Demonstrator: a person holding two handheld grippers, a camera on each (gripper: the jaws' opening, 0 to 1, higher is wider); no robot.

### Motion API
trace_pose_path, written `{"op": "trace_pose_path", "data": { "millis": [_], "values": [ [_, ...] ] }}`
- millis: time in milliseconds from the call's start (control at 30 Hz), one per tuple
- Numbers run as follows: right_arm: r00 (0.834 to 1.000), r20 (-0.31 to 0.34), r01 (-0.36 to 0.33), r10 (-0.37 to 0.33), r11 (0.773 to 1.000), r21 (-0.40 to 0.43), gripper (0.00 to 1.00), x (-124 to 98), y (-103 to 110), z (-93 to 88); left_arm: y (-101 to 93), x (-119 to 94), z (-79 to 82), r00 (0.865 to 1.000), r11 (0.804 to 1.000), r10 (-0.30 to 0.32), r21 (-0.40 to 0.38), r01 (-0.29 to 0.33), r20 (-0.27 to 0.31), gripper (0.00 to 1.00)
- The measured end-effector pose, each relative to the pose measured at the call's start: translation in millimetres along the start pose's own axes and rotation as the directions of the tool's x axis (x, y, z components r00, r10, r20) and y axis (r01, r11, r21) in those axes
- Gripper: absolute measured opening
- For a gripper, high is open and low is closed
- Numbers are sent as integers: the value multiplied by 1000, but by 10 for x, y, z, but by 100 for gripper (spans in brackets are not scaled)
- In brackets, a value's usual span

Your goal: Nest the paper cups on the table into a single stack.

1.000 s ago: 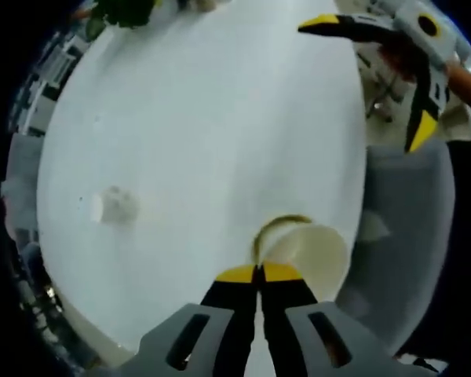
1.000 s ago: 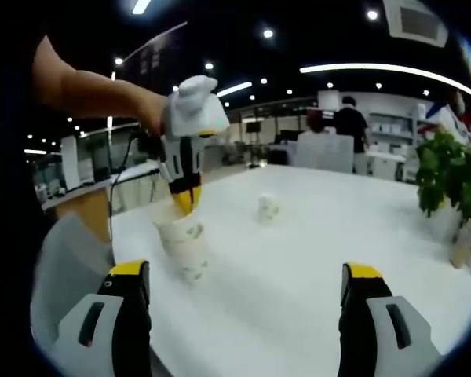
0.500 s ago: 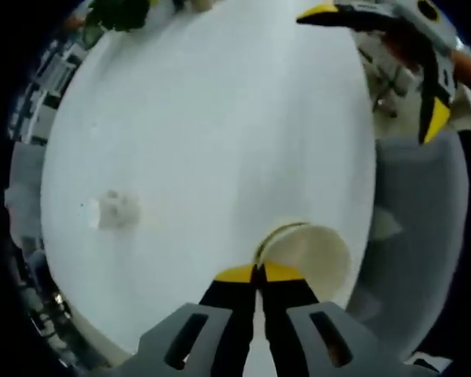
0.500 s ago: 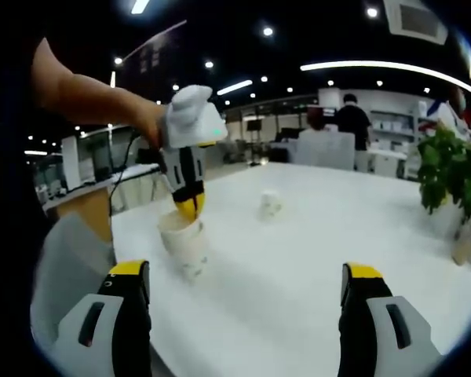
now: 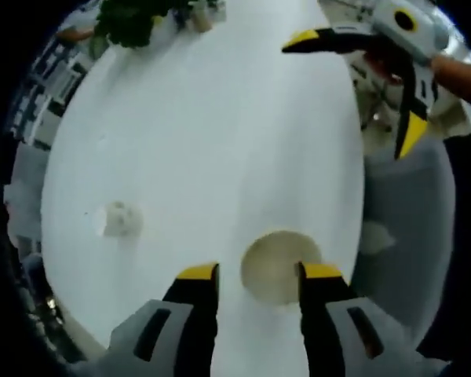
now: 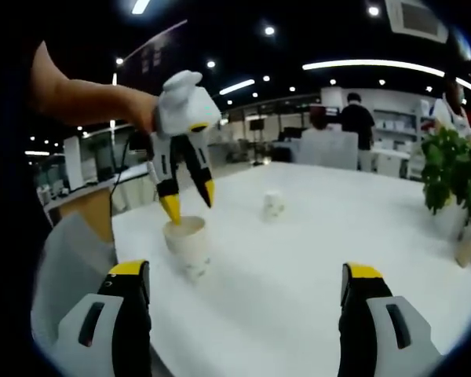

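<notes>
We see bright ceiling lights (image 6: 381, 64) overhead, glare washing out the white table (image 5: 220, 133), soft blur throughout, fisheye bending at edges

The left gripper (image 6: 190, 203) hangs downward from a bare forearm (image 6: 86, 98), its yellow-tipped jaws spread apart. The right gripper (image 6: 247, 276) points level and forward, jaws wide apart, holding nothing.

Cup stack (image 6: 187, 247) near table (image 6: 314, 267) edge; single cup (image 6: 273, 205) behind.

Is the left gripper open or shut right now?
Open. The left gripper hangs with jaws spread just above the cup stack, touching nothing; the stack stands upright on the table.
</notes>
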State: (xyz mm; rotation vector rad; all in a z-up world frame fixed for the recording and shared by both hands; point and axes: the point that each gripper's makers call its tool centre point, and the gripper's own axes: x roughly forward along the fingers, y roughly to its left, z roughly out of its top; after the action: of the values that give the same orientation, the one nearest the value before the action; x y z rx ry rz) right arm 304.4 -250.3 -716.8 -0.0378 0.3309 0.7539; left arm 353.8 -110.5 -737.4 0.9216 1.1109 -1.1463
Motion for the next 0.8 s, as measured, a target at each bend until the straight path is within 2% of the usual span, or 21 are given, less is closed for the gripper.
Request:
{"op": "trace_pose_path", "data": {
  "millis": [167, 267, 333, 367, 400, 433, 467, 500, 533, 567, 600, 700, 733, 800],
  "values": [
    [1000, 4, 3, -3, 1000, -10, 100, 9, -18, 37, 48, -95, 18, 996, 999, 3, -43, 1, 94, 60],
    [1000, 6, 3, -3, 1000, -14, 100, 14, -25, 70, 100, -160, 18, 987, 997, 14, -80, -1, 159, 69],
    [1000, 9, 3, -3, 1000, -18, 100, 22, -44, 92, 179, -209, 34, 974, 996, 42, -91, -22, 223, 77],
    [1000, 12, 3, -3, 1000, -21, 100, 25, -48, 110, 284, -253, 116, 947, 995, 91, -67, -74, 309, 85],
    [1000, 14, 3, -2, 1000, -28, 100, 29, -50, 125, 339, -295, 142, 927, 992, 126, -68, -108, 353, 90],
    [1000, 15, 3, -2, 1000, -31, 100, 33, -52, 137, 342, -316, 61, 929, 990, 129, -94, -103, 346, 91],
    [1000, 19, 3, -2, 999, -36, 100, 40, -56, 159, 354, -328, 37, 924, 988, 134, -118, -98, 357, 92],
    [1000, 23, 3, -2, 999, -40, 100, 44, -58, 176, 397, -366, 34, 905, 985, 156, -133, -111, 397, 95],
    [1000, 26, 2, -1, 999, -41, 100, 53, -62, 202, 427, -395, 23, 892, 983, 171, -138, -124, 419, 100],
    [1000, 26, 2, -1, 999, -44, 100, 59, -66, 219, 456, -444, -2, 874, 981, 186, -136, -139, 450, 100],
    [1000, 29, 5, -3, 999, -50, 100, 64, -73, 235, 467, -462, 2, 863, 980, 193, -142, -142, 467, 100],
    [999, 41, 5, -3, 998, -56, 100, 87, -101, 305, 483, -520, -128, 842, 970, 205, -218, -107, 499, 100],
    [999, 43, 6, -3, 998, -59, 100, 95, -107, 331, 508, -542, -180, 828, 967, 221, -223, -119, 516, 100],
    [999, 48, 6, -3, 998, -66, 100, 110, -115, 362, 516, -548, -304, 821, 962, 236, -245, -122, 519, 100]
  ]
}}
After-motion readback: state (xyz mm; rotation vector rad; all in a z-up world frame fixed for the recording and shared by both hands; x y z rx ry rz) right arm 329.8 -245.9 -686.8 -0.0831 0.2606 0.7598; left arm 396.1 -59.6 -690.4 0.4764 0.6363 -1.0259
